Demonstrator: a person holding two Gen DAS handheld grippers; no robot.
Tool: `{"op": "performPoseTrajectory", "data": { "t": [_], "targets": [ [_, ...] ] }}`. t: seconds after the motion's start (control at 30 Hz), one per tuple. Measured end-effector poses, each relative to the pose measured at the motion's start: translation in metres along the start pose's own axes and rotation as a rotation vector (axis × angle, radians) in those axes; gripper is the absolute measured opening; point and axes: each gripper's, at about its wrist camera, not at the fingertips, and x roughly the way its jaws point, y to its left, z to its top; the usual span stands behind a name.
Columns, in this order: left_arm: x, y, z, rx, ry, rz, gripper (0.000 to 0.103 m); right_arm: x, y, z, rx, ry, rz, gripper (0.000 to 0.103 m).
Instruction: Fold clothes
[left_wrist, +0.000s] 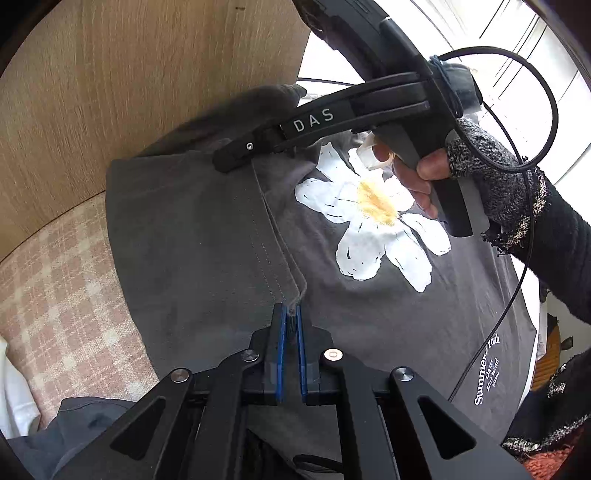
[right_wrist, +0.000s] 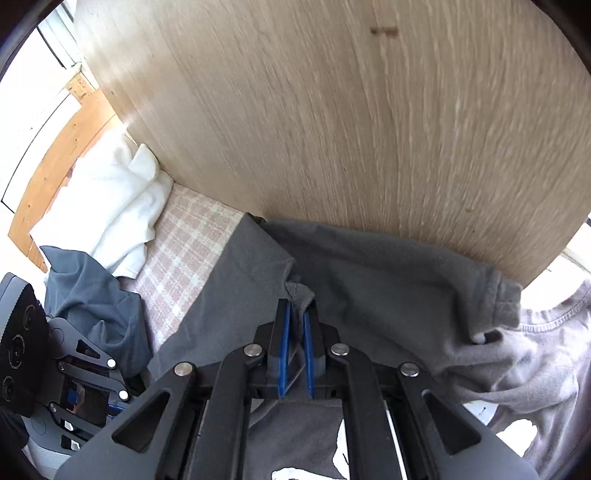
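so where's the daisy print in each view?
Left wrist: daisy print sits right of centre on the grey T-shirt, under the right tool.
Right wrist: only white petal tips at the bottom edge, between the tool's arms.
Shared landmark: the pink checked cover.

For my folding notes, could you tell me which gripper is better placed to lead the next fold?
Probably the left gripper: it is shut on the folded flap's near corner of the grey T-shirt. The right gripper pinches bunched fabric by the wooden panel.
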Motion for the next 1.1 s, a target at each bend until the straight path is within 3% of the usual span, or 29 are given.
{"op": "performPoseTrajectory", "data": {
  "t": [0.27,0.4,0.47,0.53,0.63,0.7,0.77,0.83,0.93,1.1],
  "targets": [
    [-0.004,-0.022,0.018,0.014,-0.060,-0.079,0.005,-0.012,-0.003,0.007,-0.058,-0.004,-0.151,0.007],
    [0.023,-0.023,0.021,-0.001,-0.003,-0.107,0.006,0.002,-0.013,0.007,-0.065,0.030,-0.207,0.007],
    [0.035,-0.019,0.018,-0.027,0.058,-0.103,0.019,0.011,-0.019,0.007,-0.066,0.048,-0.233,0.007],
    [0.026,-0.009,0.015,-0.062,0.083,-0.081,0.022,0.011,-0.023,0.003,-0.070,0.054,-0.256,0.012],
    [-0.021,0.016,0.010,-0.081,0.002,-0.002,0.023,-0.001,-0.028,0.001,-0.044,0.037,-0.297,0.022],
    [-0.048,0.039,0.005,-0.103,-0.042,0.092,0.023,-0.013,-0.028,-0.001,-0.045,0.005,-0.320,0.025],
    [-0.062,0.060,0.001,-0.140,-0.047,0.139,0.023,-0.027,-0.025,-0.002,-0.042,-0.038,-0.334,0.026],
    [-0.061,0.067,0.001,-0.151,-0.049,0.138,0.023,-0.036,-0.018,-0.007,-0.040,-0.055,-0.299,0.026],
    [-0.040,0.057,0.000,-0.111,-0.019,0.057,0.023,-0.026,0.003,-0.021,-0.075,0.013,-0.172,0.026],
    [0.000,0.031,0.004,-0.020,0.047,0.013,0.023,0.017,0.025,-0.040,-0.145,0.113,-0.183,0.026]
  ]
}}
